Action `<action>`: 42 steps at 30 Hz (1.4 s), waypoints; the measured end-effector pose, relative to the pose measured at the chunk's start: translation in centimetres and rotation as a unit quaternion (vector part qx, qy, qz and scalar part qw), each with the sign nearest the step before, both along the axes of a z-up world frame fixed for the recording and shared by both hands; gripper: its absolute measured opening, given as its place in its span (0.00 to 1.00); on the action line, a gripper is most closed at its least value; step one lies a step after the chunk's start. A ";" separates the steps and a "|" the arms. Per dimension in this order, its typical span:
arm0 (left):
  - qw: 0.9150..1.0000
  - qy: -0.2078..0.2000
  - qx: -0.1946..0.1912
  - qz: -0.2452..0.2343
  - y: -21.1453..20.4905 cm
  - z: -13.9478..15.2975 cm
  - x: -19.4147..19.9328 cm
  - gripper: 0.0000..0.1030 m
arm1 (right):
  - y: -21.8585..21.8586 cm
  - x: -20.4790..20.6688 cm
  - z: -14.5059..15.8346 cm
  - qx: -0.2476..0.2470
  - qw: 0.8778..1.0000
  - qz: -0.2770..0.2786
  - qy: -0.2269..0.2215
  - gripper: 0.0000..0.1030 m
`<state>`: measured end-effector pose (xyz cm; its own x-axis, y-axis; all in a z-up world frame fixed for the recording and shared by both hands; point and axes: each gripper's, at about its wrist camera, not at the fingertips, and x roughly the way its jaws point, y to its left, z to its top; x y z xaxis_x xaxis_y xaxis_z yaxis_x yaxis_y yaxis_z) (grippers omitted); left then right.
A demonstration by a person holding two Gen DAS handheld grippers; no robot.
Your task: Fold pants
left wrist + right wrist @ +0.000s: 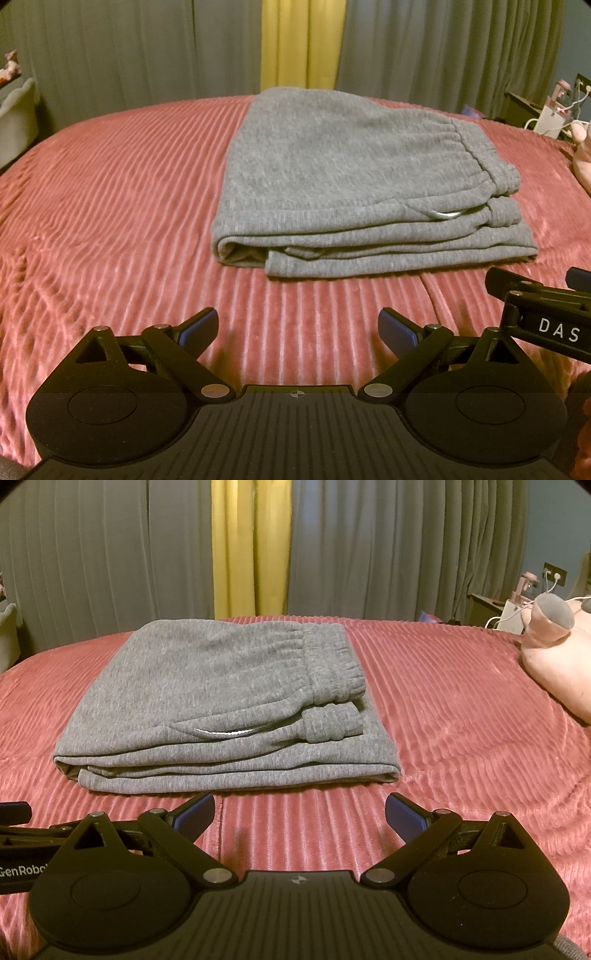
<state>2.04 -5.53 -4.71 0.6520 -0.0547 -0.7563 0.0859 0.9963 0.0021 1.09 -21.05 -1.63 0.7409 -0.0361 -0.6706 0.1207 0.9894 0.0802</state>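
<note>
Grey sweatpants (332, 177) lie folded in a flat stack on the pink ribbed bedspread (110, 206), waistband to the right. They also show in the right wrist view (207, 701), left of centre. My left gripper (297, 330) is open and empty, hovering over the bedspread a short way in front of the pants' near edge. My right gripper (300, 818) is open and empty too, just in front of the pants' near right corner. The right gripper's body (543, 314) shows at the right edge of the left wrist view.
Grey and yellow curtains (251, 546) hang behind the bed. A pink plush toy (554, 657) lies on the bed at the far right. A dark nightstand (487, 609) with cables and small items stands beyond it. A pale chair (18, 114) sits at far left.
</note>
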 end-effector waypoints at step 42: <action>1.000 0.001 0.008 -0.013 -0.2 -0.1 -0.1 0.95 | 0.2 0.0 0.1 -0.006 1.000 0.002 -0.004 0.96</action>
